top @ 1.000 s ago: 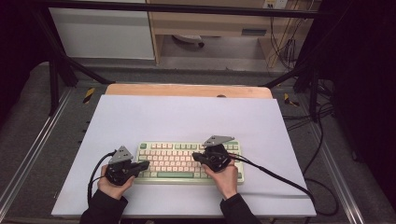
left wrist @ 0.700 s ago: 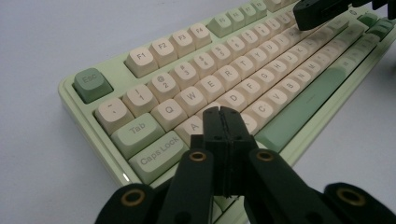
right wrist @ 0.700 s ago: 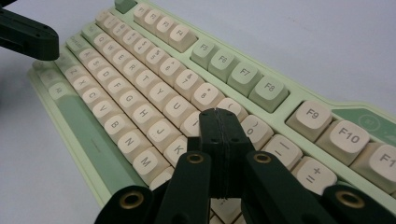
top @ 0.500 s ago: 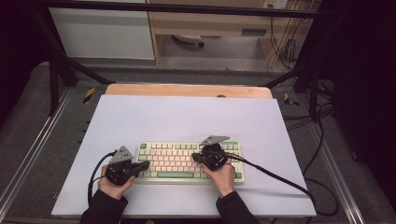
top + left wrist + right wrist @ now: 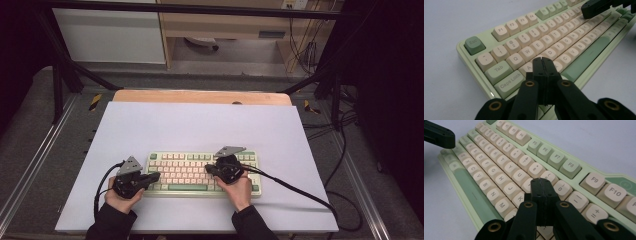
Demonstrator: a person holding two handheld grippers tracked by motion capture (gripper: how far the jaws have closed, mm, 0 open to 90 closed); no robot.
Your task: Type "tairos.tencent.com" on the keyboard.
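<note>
A pale green keyboard (image 5: 185, 172) with cream keys lies at the front middle of the white mat (image 5: 200, 125). My left gripper (image 5: 156, 176) is shut, its tips low over the keyboard's left end. In the left gripper view the closed jaws meet at the tip (image 5: 543, 61) just above the A and S keys of the keyboard (image 5: 529, 37). My right gripper (image 5: 208, 169) is shut too, over the right half of the keys. In the right gripper view its tip (image 5: 541, 182) hangs over the O and L area of the keyboard (image 5: 499, 157). Nothing is held by either gripper.
A wooden board edge (image 5: 200, 96) borders the mat at the back. The right gripper's black cable (image 5: 300, 192) trails across the mat to the right. Metal frame rails (image 5: 30, 165) run along both sides, with loose cables (image 5: 345, 130) at the right.
The right gripper has edged slightly left over the keys. The left gripper has stayed where it was, and both stay shut.
</note>
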